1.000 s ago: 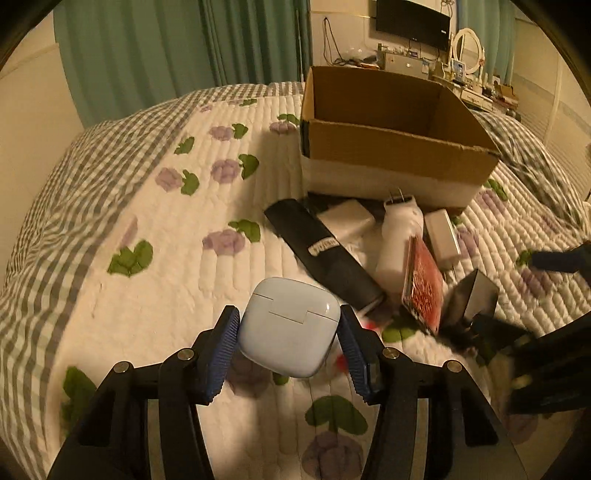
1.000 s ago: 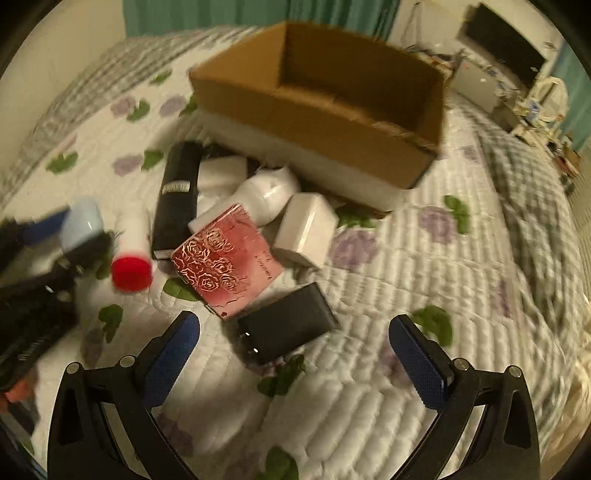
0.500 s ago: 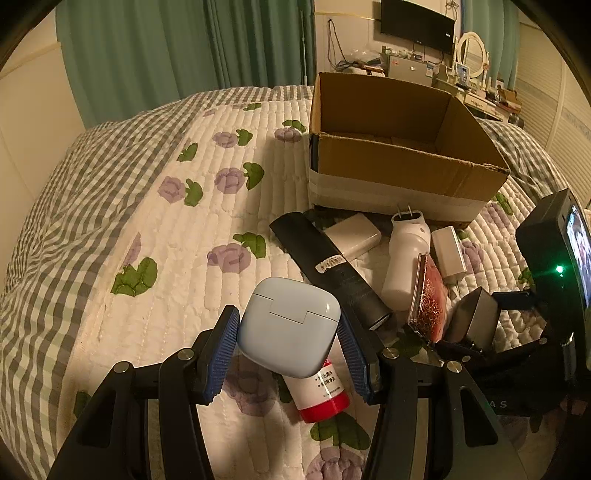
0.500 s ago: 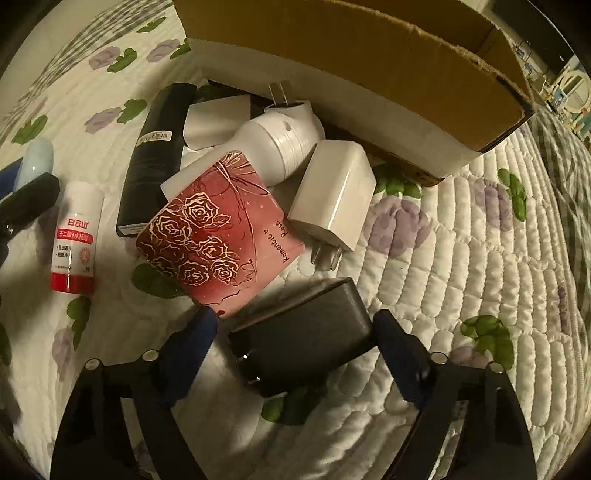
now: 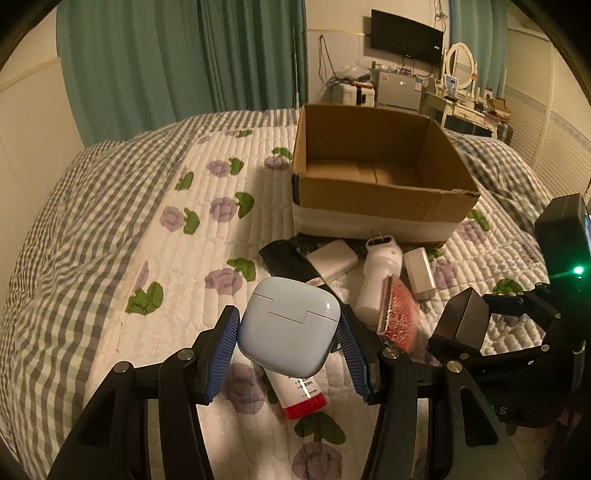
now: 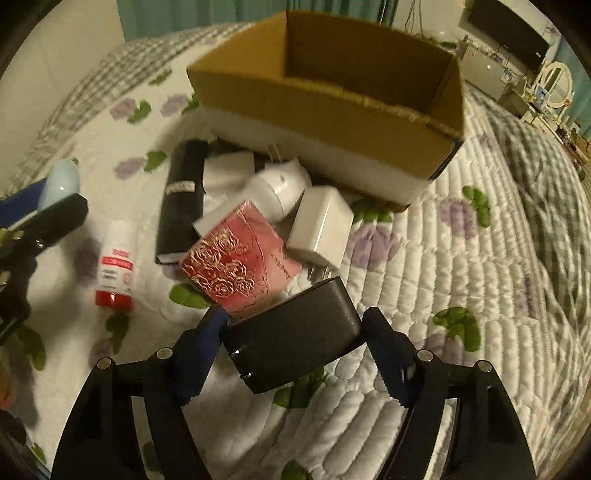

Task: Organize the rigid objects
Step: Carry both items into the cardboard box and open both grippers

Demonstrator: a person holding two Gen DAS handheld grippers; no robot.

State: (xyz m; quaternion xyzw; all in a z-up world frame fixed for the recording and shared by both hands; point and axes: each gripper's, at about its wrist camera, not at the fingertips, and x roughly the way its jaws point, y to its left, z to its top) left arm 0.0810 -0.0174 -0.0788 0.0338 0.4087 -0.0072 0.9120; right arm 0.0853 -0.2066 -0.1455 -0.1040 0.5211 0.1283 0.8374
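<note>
Both tools are loaded, so the step in hand looks like the carry to the cardboard box. The left gripper is clamped on a pale blue earbud case, held above the quilt; the right gripper pinches a black charger block near the pile. Next, I judge, each load must clear the box's near wall before its jaws part (the box seems empty inside). A red-capped tube, a rose-patterned red box, a white plug adapter and a long black case lie just before the box — awaiting sorting. The surface is a quilted floral bedspread; teal curtains hang far left, a wall television far right.
</note>
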